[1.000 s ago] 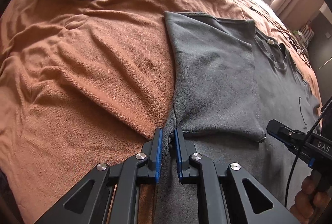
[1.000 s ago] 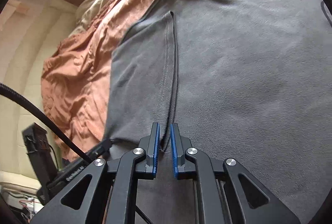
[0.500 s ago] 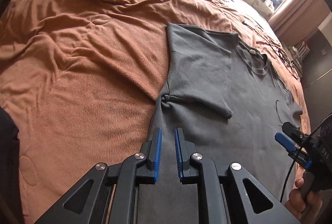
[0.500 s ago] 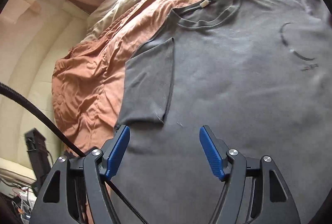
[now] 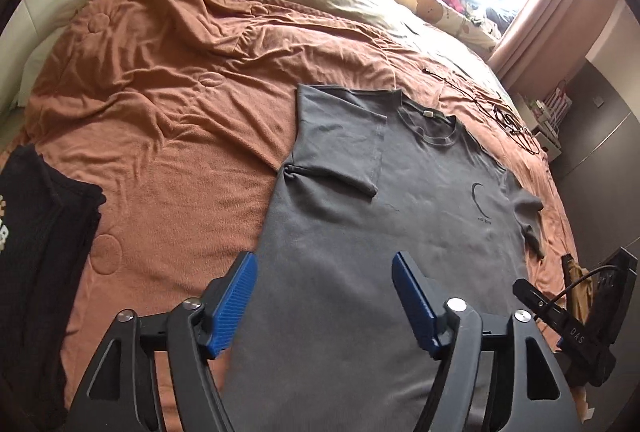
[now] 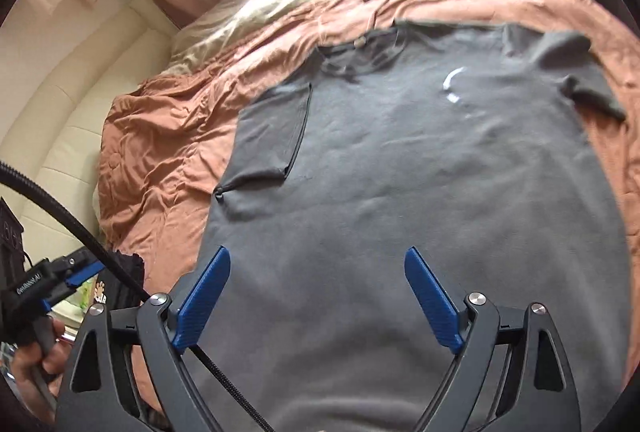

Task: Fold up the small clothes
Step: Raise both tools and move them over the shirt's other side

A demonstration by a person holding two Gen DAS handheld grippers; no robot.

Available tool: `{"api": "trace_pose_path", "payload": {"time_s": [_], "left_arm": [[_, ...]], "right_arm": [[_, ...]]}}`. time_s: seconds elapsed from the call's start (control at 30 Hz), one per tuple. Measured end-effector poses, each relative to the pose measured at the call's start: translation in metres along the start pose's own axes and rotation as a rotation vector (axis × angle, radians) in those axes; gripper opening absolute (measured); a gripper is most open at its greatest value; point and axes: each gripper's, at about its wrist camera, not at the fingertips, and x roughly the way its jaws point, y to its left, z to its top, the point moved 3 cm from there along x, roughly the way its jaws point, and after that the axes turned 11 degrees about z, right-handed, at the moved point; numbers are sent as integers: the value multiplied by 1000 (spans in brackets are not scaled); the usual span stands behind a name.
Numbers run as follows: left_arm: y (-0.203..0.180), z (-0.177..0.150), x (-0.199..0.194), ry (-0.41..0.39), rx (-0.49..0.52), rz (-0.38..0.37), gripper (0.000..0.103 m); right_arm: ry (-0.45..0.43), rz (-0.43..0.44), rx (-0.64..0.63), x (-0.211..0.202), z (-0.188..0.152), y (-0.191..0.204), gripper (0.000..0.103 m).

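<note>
Nearest, the left gripper (image 5: 322, 298) and right gripper (image 6: 318, 296) are shown with blue pads spread wide, having just been opened; nothing is held between them. Beyond them, the grey cotton T-shirt (image 5: 360, 232) is laid flat, front up, on the rust-brown blanket (image 5: 160, 112) of the bed, one sleeve (image 5: 340, 144) folded inward over the chest. A black folded garment (image 5: 36, 232) is seen at the left edge.

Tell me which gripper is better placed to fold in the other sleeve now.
Right, probably. The unfolded sleeve lies on the right side of the grey T-shirt; the folded sleeve is on the left. Both the left gripper and the right gripper are open, empty, above the shirt.
</note>
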Motion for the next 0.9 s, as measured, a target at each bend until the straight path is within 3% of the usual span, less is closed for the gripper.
{"api": "trace_pose_path", "payload": {"time_s": [0.1, 0.13, 0.47, 0.63, 0.9], "left_arm": [[-6, -7, -31, -65, 24, 17, 100], [-8, -9, -43, -89, 23, 17, 101], [-48, -44, -123, -174, 12, -70, 101], [-91, -68, -153, -222, 65, -118, 101], [-175, -89, -173, -271, 160, -158, 101]], "right_arm": [[-43, -25, -36, -39, -8, 11, 102], [-60, -32, -43, -54, -10, 13, 102], [-167, -123, -126, -202, -54, 17, 103], [-205, -193, -138, -265, -72, 6, 103], [-249, -266, -148, -334, -82, -15, 103]]}}
